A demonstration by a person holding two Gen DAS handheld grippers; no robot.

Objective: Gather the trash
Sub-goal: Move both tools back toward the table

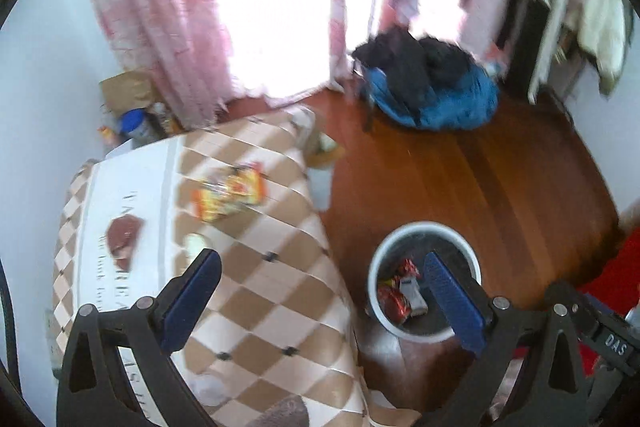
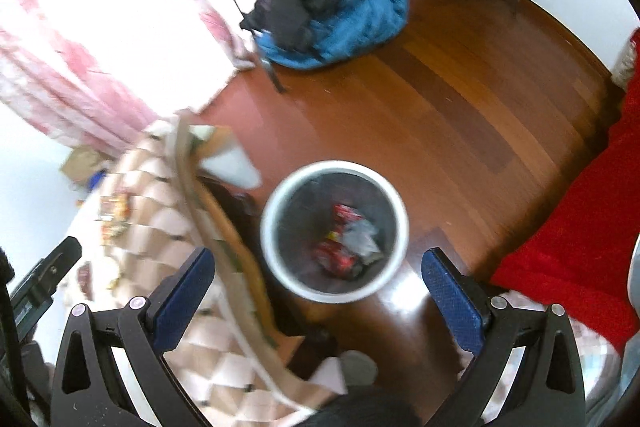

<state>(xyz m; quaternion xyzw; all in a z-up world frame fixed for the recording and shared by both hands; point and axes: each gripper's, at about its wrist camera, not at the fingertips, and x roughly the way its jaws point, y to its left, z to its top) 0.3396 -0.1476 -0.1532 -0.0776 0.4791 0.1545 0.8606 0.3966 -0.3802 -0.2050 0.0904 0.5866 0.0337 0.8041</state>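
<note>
Crumpled orange-and-yellow snack wrapper (image 1: 229, 195) on the checked-cloth tabletop (image 1: 280, 307), with a small pale scrap (image 1: 195, 242) nearer me. White-rimmed round bin (image 2: 335, 231) on the wooden floor (image 2: 460, 115), just beside the tabletop, holds red wrappers (image 2: 340, 255). My left gripper (image 1: 320, 303) and right gripper (image 2: 314, 301) both stand apart, empty. I judge a low, centred approach over the wrapper best, closing on its crumpled bulk.

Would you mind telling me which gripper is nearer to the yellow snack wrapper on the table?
Left. The left gripper hovers open over the table edge, with the yellow wrapper just ahead. The right gripper is open above the bin beside the table.
</note>
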